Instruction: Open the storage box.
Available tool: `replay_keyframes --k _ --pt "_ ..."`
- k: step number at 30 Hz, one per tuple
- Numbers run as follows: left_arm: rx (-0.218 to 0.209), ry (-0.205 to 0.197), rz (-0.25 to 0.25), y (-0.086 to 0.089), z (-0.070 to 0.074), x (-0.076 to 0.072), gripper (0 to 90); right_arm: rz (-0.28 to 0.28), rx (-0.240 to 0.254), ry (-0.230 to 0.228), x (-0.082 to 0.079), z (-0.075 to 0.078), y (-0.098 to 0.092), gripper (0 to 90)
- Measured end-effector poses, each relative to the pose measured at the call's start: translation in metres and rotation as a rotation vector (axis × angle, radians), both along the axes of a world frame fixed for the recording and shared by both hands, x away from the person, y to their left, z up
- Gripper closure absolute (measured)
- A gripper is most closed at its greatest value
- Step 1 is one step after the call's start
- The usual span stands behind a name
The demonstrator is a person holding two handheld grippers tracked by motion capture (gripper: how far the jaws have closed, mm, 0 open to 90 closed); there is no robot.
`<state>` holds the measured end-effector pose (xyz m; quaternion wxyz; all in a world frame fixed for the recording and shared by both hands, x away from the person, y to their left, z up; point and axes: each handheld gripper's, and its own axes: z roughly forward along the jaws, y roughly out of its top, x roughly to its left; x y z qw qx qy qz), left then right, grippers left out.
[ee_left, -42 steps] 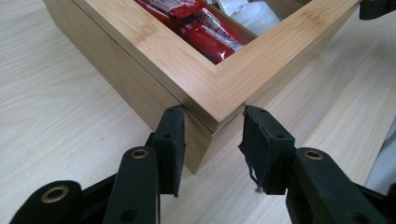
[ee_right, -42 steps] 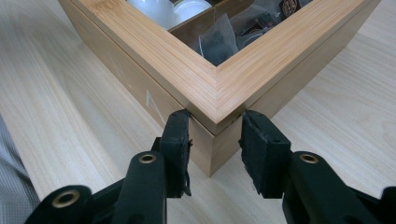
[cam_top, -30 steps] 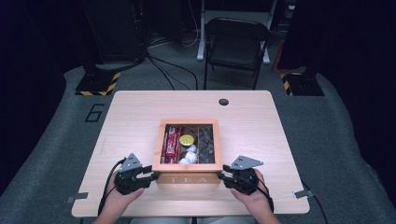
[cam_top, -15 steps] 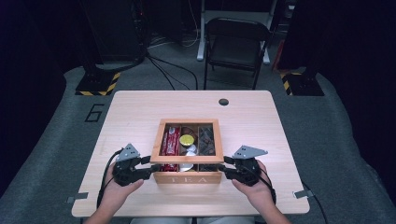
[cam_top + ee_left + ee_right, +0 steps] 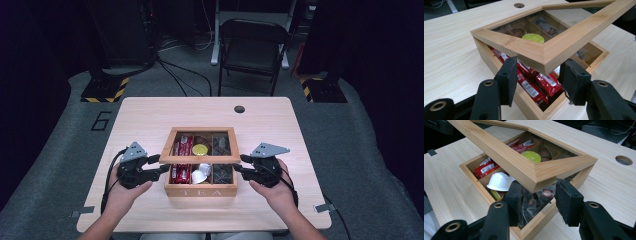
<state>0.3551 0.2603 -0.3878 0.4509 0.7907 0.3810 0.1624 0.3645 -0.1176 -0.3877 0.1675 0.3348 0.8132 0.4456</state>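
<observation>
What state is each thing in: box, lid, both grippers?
Wooden tea box: partly open, packets and pods inside.
Lid: raised at the front, tilted.
Left gripper: jaws just opening, astride the lid corner.
Right gripper: jaws just opening, astride the other corner.

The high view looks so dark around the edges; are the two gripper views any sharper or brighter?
High view: the table is evenly lit, the room behind nearly black, and the tea box looks small and soft. Left gripper view: bright and crisp on the lid corner, with the glass pane slightly hazy. Right gripper view: equally bright, the white cup sharp, the jaws blurring at the bottom edge.
</observation>
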Motion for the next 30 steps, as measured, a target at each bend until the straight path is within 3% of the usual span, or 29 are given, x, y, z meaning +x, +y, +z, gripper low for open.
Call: replay_keyframes --k 6,11,15,21,30 --pt "0.012 -0.013 -0.01 0.001 0.011 0.006 49.2 -0.008 -0.001 -0.008 0.005 0.01 0.001 57.1" --pt "-0.02 -0.015 -0.001 0.002 0.02 0.014 49.5 -0.009 0.014 -0.035 0.012 0.019 0.001 56.8" --pt "-0.017 -0.027 -0.002 0.002 0.026 0.02 49.5 -0.013 -0.012 -0.066 0.019 0.023 0.004 54.5" --pt "-0.05 -0.022 0.007 0.003 0.036 0.03 49.7 -0.035 -0.066 -0.095 0.033 0.027 0.011 53.2" --pt "-0.052 -0.026 0.011 0.003 0.051 0.045 49.9 -0.068 -0.036 -0.109 0.051 0.033 0.014 53.2"
